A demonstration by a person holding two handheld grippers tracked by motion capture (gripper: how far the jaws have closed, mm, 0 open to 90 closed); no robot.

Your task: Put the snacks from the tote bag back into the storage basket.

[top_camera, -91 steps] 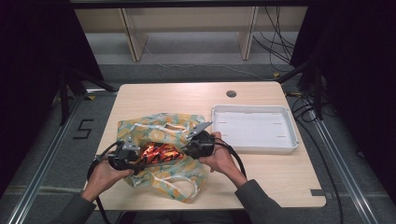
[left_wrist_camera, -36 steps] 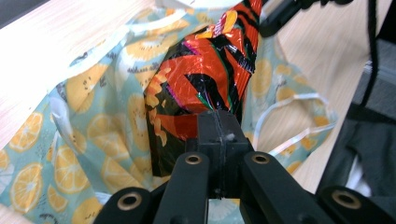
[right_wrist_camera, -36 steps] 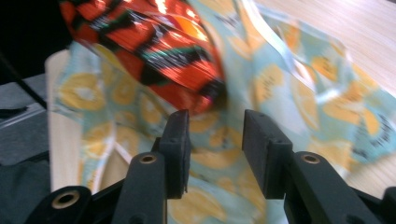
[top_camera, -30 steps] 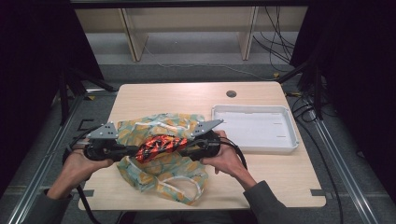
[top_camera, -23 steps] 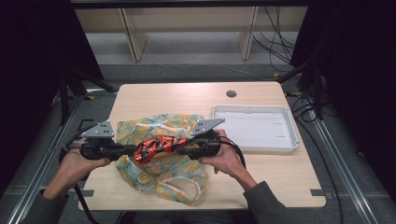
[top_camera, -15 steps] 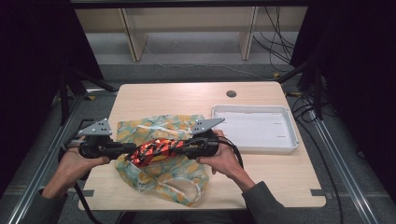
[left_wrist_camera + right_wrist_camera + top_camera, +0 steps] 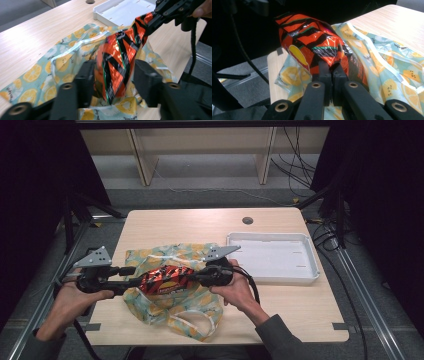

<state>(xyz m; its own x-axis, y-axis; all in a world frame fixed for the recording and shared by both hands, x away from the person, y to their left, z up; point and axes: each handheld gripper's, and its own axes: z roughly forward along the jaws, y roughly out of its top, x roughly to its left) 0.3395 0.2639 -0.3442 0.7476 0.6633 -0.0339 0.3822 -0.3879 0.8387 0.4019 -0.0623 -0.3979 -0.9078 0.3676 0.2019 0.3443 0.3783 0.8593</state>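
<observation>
Two grippers on one snack bag (image 7: 165,279) | my right gripper (image 7: 331,68) has just closed and pinches the snack bag's end | my left gripper (image 7: 113,75) has just opened, its jaws apart around the other end, pads off it | snack bag held over the fruit-print bag (image 7: 172,312), tray (image 7: 272,276) right of that.

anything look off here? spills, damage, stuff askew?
No spills or damage. The orange-and-black snack bag hangs over the crumpled fruit-print bag, pinched at one end by the right gripper. The left gripper has just opened around it. White tray sits square.
</observation>
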